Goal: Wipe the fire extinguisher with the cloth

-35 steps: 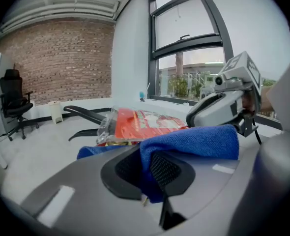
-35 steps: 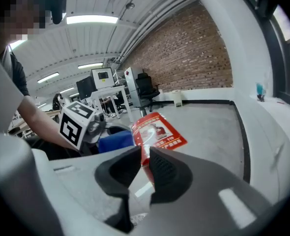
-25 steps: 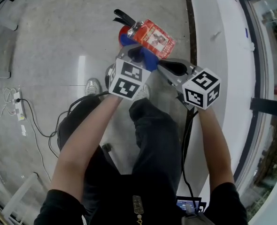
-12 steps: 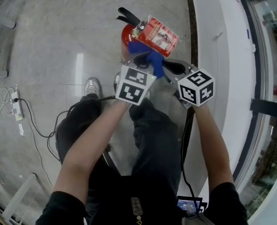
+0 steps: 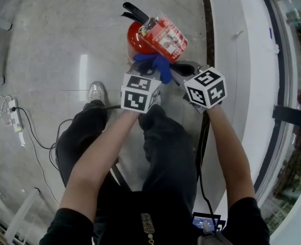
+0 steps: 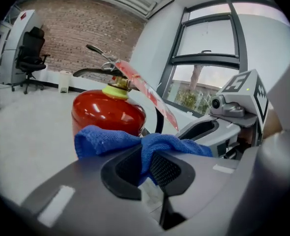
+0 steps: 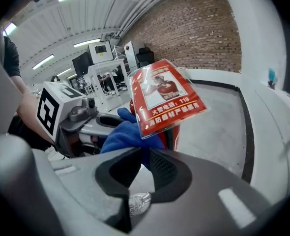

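Two claws: left gripper point(image 6: 146, 167) and right gripper point(image 7: 144, 167) both pinched one blue cloth point(image 5: 158, 65) by one red fire extinguisher point(image 5: 135, 38)

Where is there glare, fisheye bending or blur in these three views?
Head view: a light streak glares off the polished grey stone floor, lines bend toward the edges, otherwise sharp. Left gripper view: heavy fisheye with black corners, highlights on the red metal fire extinguisher, the blue terry cloth sharp, the dark-framed window washed out. Right gripper view: same fisheye, the laminated red tag legible.
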Motion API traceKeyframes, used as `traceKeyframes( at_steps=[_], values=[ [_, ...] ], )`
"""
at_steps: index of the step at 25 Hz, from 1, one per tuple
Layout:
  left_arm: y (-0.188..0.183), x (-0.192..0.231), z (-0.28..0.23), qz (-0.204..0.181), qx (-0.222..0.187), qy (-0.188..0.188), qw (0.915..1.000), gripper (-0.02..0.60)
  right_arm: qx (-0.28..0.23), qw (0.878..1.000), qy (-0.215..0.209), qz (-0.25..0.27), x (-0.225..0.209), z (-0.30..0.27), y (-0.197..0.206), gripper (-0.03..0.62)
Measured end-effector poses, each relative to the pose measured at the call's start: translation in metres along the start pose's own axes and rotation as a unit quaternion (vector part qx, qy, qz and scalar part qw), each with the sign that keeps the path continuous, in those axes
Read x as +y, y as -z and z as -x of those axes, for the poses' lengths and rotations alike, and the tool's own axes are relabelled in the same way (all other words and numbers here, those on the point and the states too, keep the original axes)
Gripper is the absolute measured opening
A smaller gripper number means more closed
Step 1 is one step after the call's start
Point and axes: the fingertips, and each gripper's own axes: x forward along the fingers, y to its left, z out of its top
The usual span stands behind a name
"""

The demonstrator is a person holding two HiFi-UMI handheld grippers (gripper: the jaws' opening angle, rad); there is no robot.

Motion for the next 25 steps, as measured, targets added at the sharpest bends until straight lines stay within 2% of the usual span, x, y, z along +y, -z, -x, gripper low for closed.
traceKeyframes(
  at_steps=[3,8,12,14,21,25],
  values=[
    [0.002,0.005,0.003,-0.022,0.008,-0.007,0.9997,0.032,0.004,1.000,-0.005,0.005,0.004,-0.004,0.000,0.049],
    [0.005,0.013,0.012,-0.093,0.029,-0.002,0.9952,0.032,0.003,1.000,-0.009,0.007,0.010,-0.001,-0.001,0.049],
    [0.008,0.023,0.022,-0.183,0.052,0.015,0.9817,0.032,0.001,1.000,-0.010,0.009,0.015,-0.001,-0.005,0.049],
    [0.006,0.030,0.028,-0.207,0.056,0.026,0.9764,0.032,0.003,1.000,-0.010,0.009,0.017,-0.002,-0.005,0.049],
    [-0.005,0.063,0.044,-0.204,0.065,0.031,0.9764,0.034,0.006,1.000,-0.011,0.017,0.031,-0.012,-0.014,0.049],
    [-0.020,0.088,0.045,-0.182,0.056,0.016,0.9815,0.034,0.010,0.999,-0.015,0.028,0.041,-0.013,-0.016,0.049]
  ],
)
